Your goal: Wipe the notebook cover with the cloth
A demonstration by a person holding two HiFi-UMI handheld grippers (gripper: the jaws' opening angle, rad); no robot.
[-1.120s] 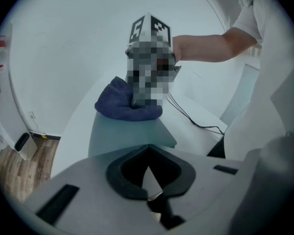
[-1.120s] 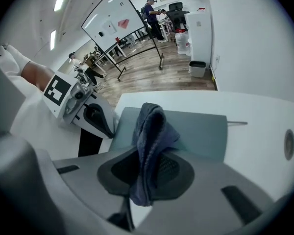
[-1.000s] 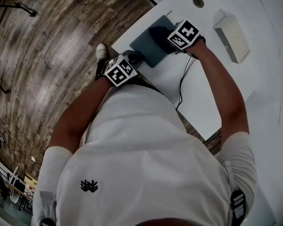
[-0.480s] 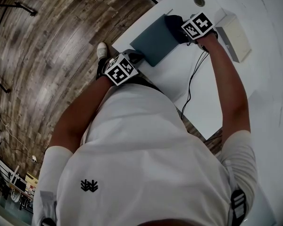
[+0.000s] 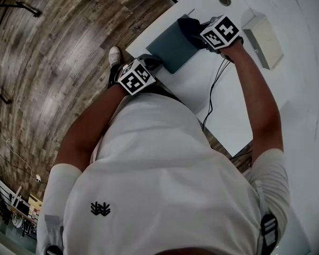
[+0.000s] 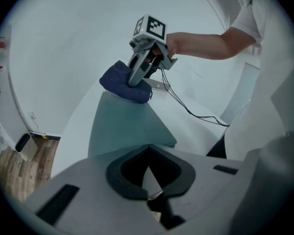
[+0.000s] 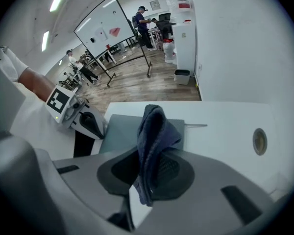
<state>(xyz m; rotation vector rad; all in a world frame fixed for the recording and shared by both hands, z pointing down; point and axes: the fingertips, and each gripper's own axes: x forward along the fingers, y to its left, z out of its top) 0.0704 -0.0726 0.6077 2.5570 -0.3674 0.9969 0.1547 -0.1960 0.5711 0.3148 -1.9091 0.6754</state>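
A teal notebook (image 5: 170, 48) lies flat on the white table (image 5: 239, 105), near its left edge. A dark blue cloth (image 5: 191, 27) rests on the notebook's far right corner, and my right gripper (image 5: 202, 32) is shut on it. In the right gripper view the cloth (image 7: 154, 129) bunches up between the jaws over the notebook (image 7: 118, 129). My left gripper (image 5: 150, 64) sits at the notebook's near corner, jaws closed on its edge. From the left gripper view, the cloth (image 6: 124, 85) and right gripper (image 6: 139, 75) press on the far end of the notebook (image 6: 125, 126).
A white box (image 5: 263, 40) stands on the table right of the notebook. A round grommet (image 5: 224, 0) is set in the tabletop beyond it. A black cable (image 5: 215, 84) trails from my right gripper across the table. Wooden floor (image 5: 69, 47) lies past the table's left edge.
My right gripper has dragged the cloth from the middle of the notebook to its far right corner. The left gripper has stayed at the near corner.
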